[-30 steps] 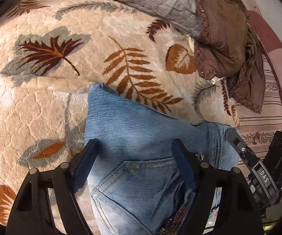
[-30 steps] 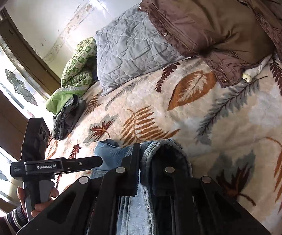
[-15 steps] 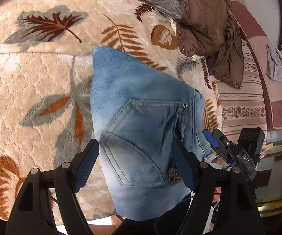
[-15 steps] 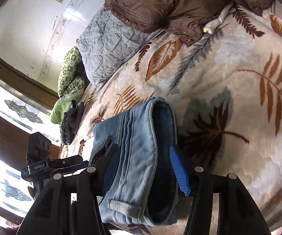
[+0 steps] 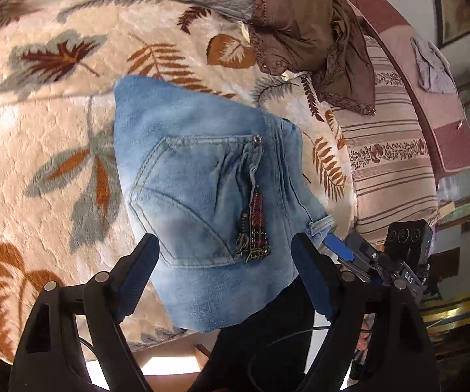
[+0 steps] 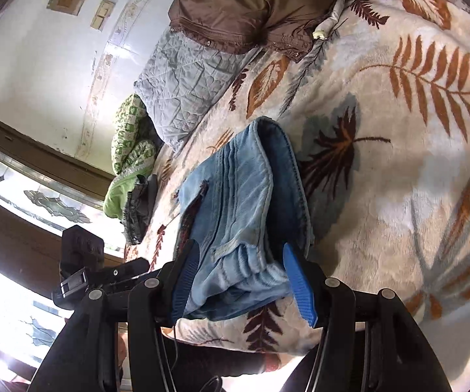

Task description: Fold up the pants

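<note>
The folded jeans (image 5: 202, 196) lie on the leaf-print blanket (image 5: 39, 163). Both the left gripper (image 5: 225, 271) and right gripper (image 6: 241, 281) are spreading, pinching nothing; draw both clear without snagging the stack's waistband edge.

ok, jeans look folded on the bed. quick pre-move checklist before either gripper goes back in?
1. Right gripper off the cloth: ok. Its jaws are opening; the waistband end of the folded jeans lies between them, pads not pressing.
2. Left gripper free: ok. Its jaws are opening above the jeans, nothing clamped.
3. Fold holding: ok. Layers are stacked, back pocket on top.
4. Jeans fully on the leaf-print blanket: not ok. The near edge overhangs the bed edge.
5. Brown jacket and grey quilted pillow apart from the jeans: ok.
6. Bottom layers flat: cannot tell, hidden.
</note>
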